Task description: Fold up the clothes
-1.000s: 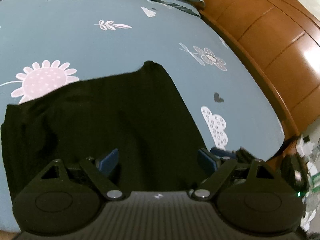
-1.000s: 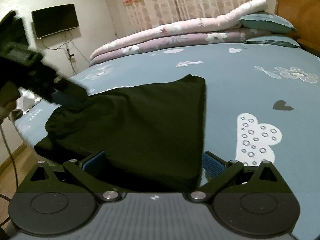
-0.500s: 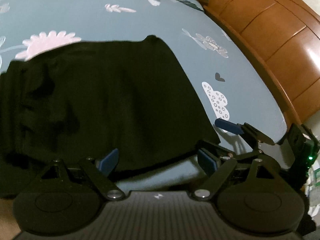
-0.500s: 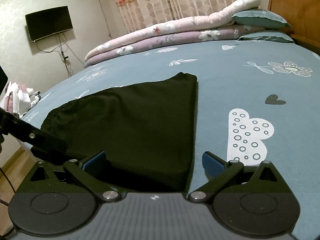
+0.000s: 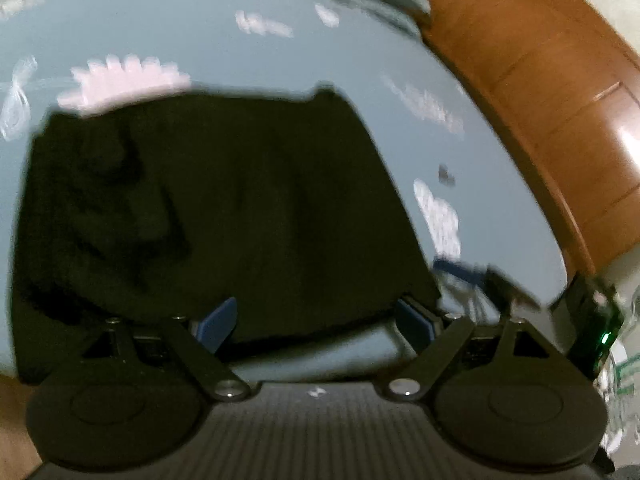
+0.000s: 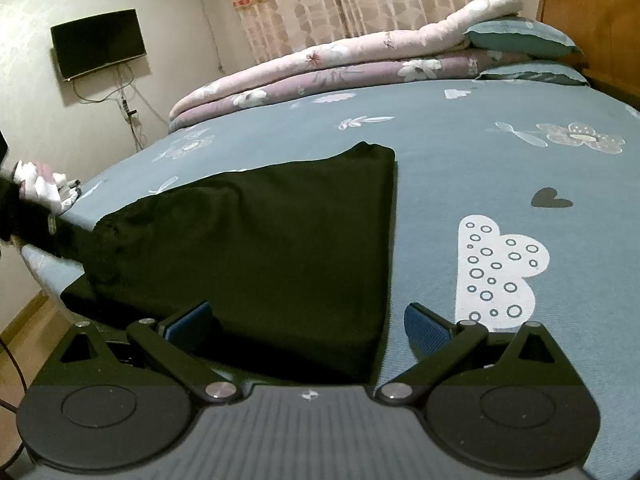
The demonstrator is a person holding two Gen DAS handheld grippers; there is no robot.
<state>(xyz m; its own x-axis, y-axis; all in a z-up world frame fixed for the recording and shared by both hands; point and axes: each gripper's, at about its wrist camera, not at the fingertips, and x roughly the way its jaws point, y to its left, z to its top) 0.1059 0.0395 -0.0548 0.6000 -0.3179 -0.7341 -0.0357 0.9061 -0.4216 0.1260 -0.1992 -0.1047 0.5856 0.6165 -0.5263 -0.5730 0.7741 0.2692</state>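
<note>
A black garment (image 6: 260, 248) lies flat on the blue patterned bed sheet (image 6: 460, 160), its elastic waistband toward the left. My right gripper (image 6: 306, 324) stands open low over the garment's near right corner, with the cloth's edge between its blue pads (image 6: 424, 328) but not pinched. The left wrist view is blurred. It shows the same garment (image 5: 240, 208) ahead of my left gripper (image 5: 316, 320), which is open and empty at the cloth's near edge. The right gripper (image 5: 472, 276) shows at the right of that view. A dark shape, probably the left gripper (image 6: 24, 224), sits at the right wrist view's left edge.
Folded quilts (image 6: 340, 68) and pillows (image 6: 520, 36) are stacked along the bed's far side. A wooden headboard (image 5: 540, 100) runs down the right. A small white cloth (image 6: 44, 188) lies at the bed's left edge, with wooden floor (image 6: 24, 320) below. A television (image 6: 98, 42) hangs on the wall.
My left gripper has drawn off the garment's waistband side toward the bed's near edge, still open. Its view now takes in the whole garment. The right gripper has stayed put.
</note>
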